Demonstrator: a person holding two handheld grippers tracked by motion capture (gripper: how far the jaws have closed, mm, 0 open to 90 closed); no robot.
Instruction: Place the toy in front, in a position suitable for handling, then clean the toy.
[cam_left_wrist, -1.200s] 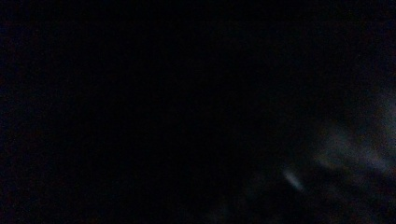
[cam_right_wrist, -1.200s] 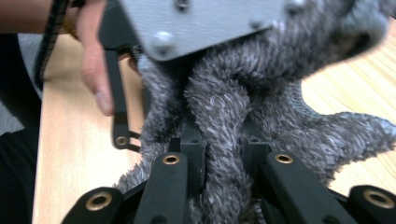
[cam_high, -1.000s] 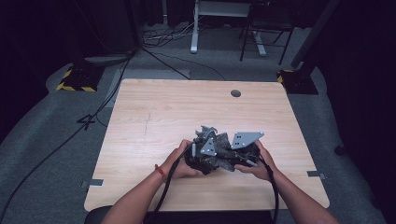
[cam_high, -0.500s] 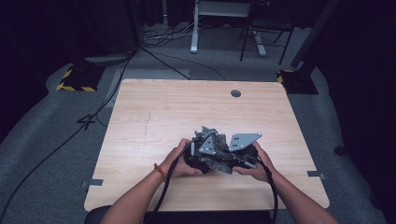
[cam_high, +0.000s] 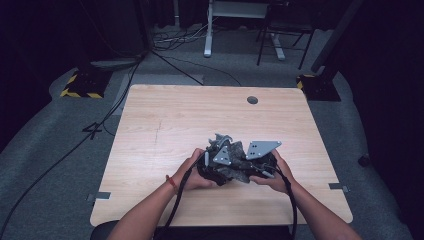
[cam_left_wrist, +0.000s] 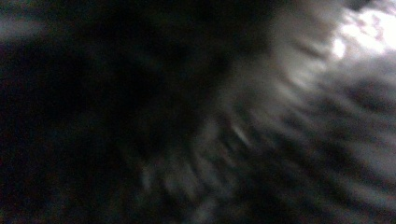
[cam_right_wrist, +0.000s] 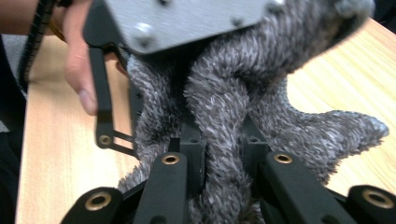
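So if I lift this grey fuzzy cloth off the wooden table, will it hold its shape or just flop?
Probably flop: the grey fuzzy cloth folds and bunches where the right gripper pinches it. It looks light, since a loose corner lies limp on the wooden table. The shaggy pile should grip well, so slipping seems unlikely.

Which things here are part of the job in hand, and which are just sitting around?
In the job:
- grey fuzzy cloth, bunched at the table's near edge
- right gripper, jaws closed on a fold of the cloth
- left gripper, pressed against the cloth

Just about:
- table
- floor cables
- chair
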